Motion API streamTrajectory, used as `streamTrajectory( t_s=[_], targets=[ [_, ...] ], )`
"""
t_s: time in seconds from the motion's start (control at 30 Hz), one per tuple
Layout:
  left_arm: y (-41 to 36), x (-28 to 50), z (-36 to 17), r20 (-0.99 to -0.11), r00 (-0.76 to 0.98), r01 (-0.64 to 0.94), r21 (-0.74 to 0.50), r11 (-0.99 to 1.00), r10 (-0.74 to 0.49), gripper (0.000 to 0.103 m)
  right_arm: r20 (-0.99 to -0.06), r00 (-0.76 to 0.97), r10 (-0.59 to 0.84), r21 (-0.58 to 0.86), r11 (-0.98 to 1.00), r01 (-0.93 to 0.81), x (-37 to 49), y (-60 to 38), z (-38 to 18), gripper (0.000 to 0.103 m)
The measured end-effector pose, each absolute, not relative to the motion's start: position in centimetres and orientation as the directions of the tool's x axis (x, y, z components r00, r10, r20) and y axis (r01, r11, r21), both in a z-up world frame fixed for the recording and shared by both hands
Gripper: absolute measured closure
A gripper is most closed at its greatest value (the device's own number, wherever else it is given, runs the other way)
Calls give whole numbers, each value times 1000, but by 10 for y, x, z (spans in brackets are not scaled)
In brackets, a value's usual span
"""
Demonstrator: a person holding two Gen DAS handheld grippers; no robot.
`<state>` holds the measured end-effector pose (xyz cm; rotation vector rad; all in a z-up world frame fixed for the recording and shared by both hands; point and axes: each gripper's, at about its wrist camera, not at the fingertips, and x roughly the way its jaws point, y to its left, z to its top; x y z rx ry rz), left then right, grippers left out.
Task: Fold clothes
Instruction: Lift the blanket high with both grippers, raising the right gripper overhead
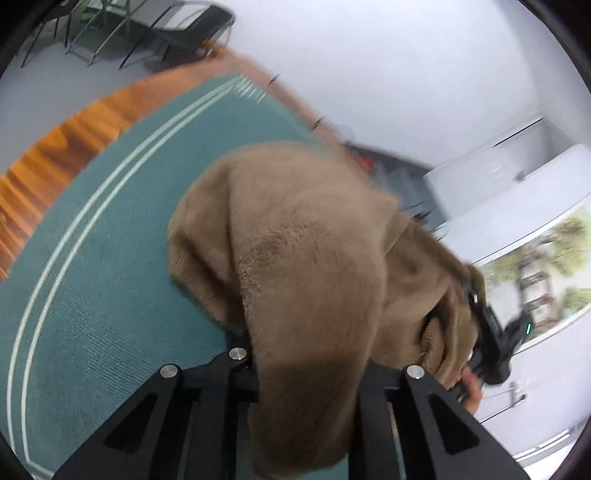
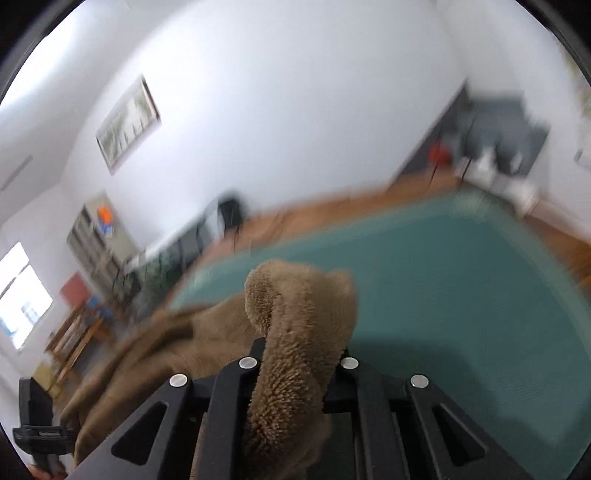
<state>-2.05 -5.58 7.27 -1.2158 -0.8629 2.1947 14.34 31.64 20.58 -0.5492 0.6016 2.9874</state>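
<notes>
In the left wrist view, the left tongs (image 1: pixel 306 373) sit at 6 o'clock, clenched on a fold of the brown fleece garment (image 1: pixel 303 258), which wells up between the black fingers and bulges toward the centre of the frame. At about 4 o'clock the garment stretches across to the right tongs (image 1: pixel 491 332), held by a person's hand (image 1: pixel 471 387); the fleece bunches right against that tool. Beneath and to the left lies the teal rug (image 1: pixel 110 258), bare from 7 to 10 o'clock, its pair of pale border lines sweeping in an arc toward 12. Past the border comes a strip of wooden floor (image 1: pixel 74 147) at 9 to 11 o'clock, and at 11 o'clock a folded dark chair frame (image 1: pixel 177 33) stands by the white wall.

In the right wrist view, the right tongs (image 2: pixel 295 365) at 6 o'clock are likewise clamped on a thick roll of the same garment (image 2: pixel 295 332), which rises in a hump just above the fingers and falls away to 8 o'clock in loose folds. There, at the frame's lower left edge, the left tongs (image 2: pixel 37 424) show as a black block touching the cloth. From 1 to 5 o'clock the rug (image 2: pixel 461 295) spreads wide and uncluttered. Its far edge meets the wooden floor (image 2: pixel 332 206) at about 12 to 2 o'clock. Farther off, blurred, are dark chairs (image 2: pixel 229 214) at 11 o'clock, shelving (image 2: pixel 99 243) at 9 and a framed picture (image 2: pixel 127 122) on the wall at 10.
</notes>
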Motion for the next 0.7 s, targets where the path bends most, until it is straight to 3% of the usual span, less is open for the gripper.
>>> streamTrajectory(
  t_s=[0.17,0.27,0.37,0.57,0.63,0.67,0.7],
  targets=[
    [-67,25,160,-336,-590,-297,-756,-584,734,85,-17,-993,121,191,-974,-122,250,289,304,91],
    [-79,63,210,-158,-599,-425,-768,-479,785,85,169,-974,148,152,-981,-123,315,272,348,91],
    [-98,92,245,-11,-565,-519,-773,-365,825,85,283,-949,141,222,-972,-78,365,277,380,91],
    [-111,150,289,157,-534,-641,-715,-277,831,82,504,-830,241,219,-965,-147,456,261,424,90],
    [-112,165,296,185,-555,-661,-689,-296,811,70,574,-773,269,198,-962,-188,487,249,438,90],
    [-110,159,300,196,-560,-669,-680,-299,805,50,606,-745,279,188,-960,-207,498,240,444,90],
    [-112,167,300,207,-563,-676,-673,-301,800,18,625,-729,281,176,-960,-219,504,234,450,90]
  ],
)
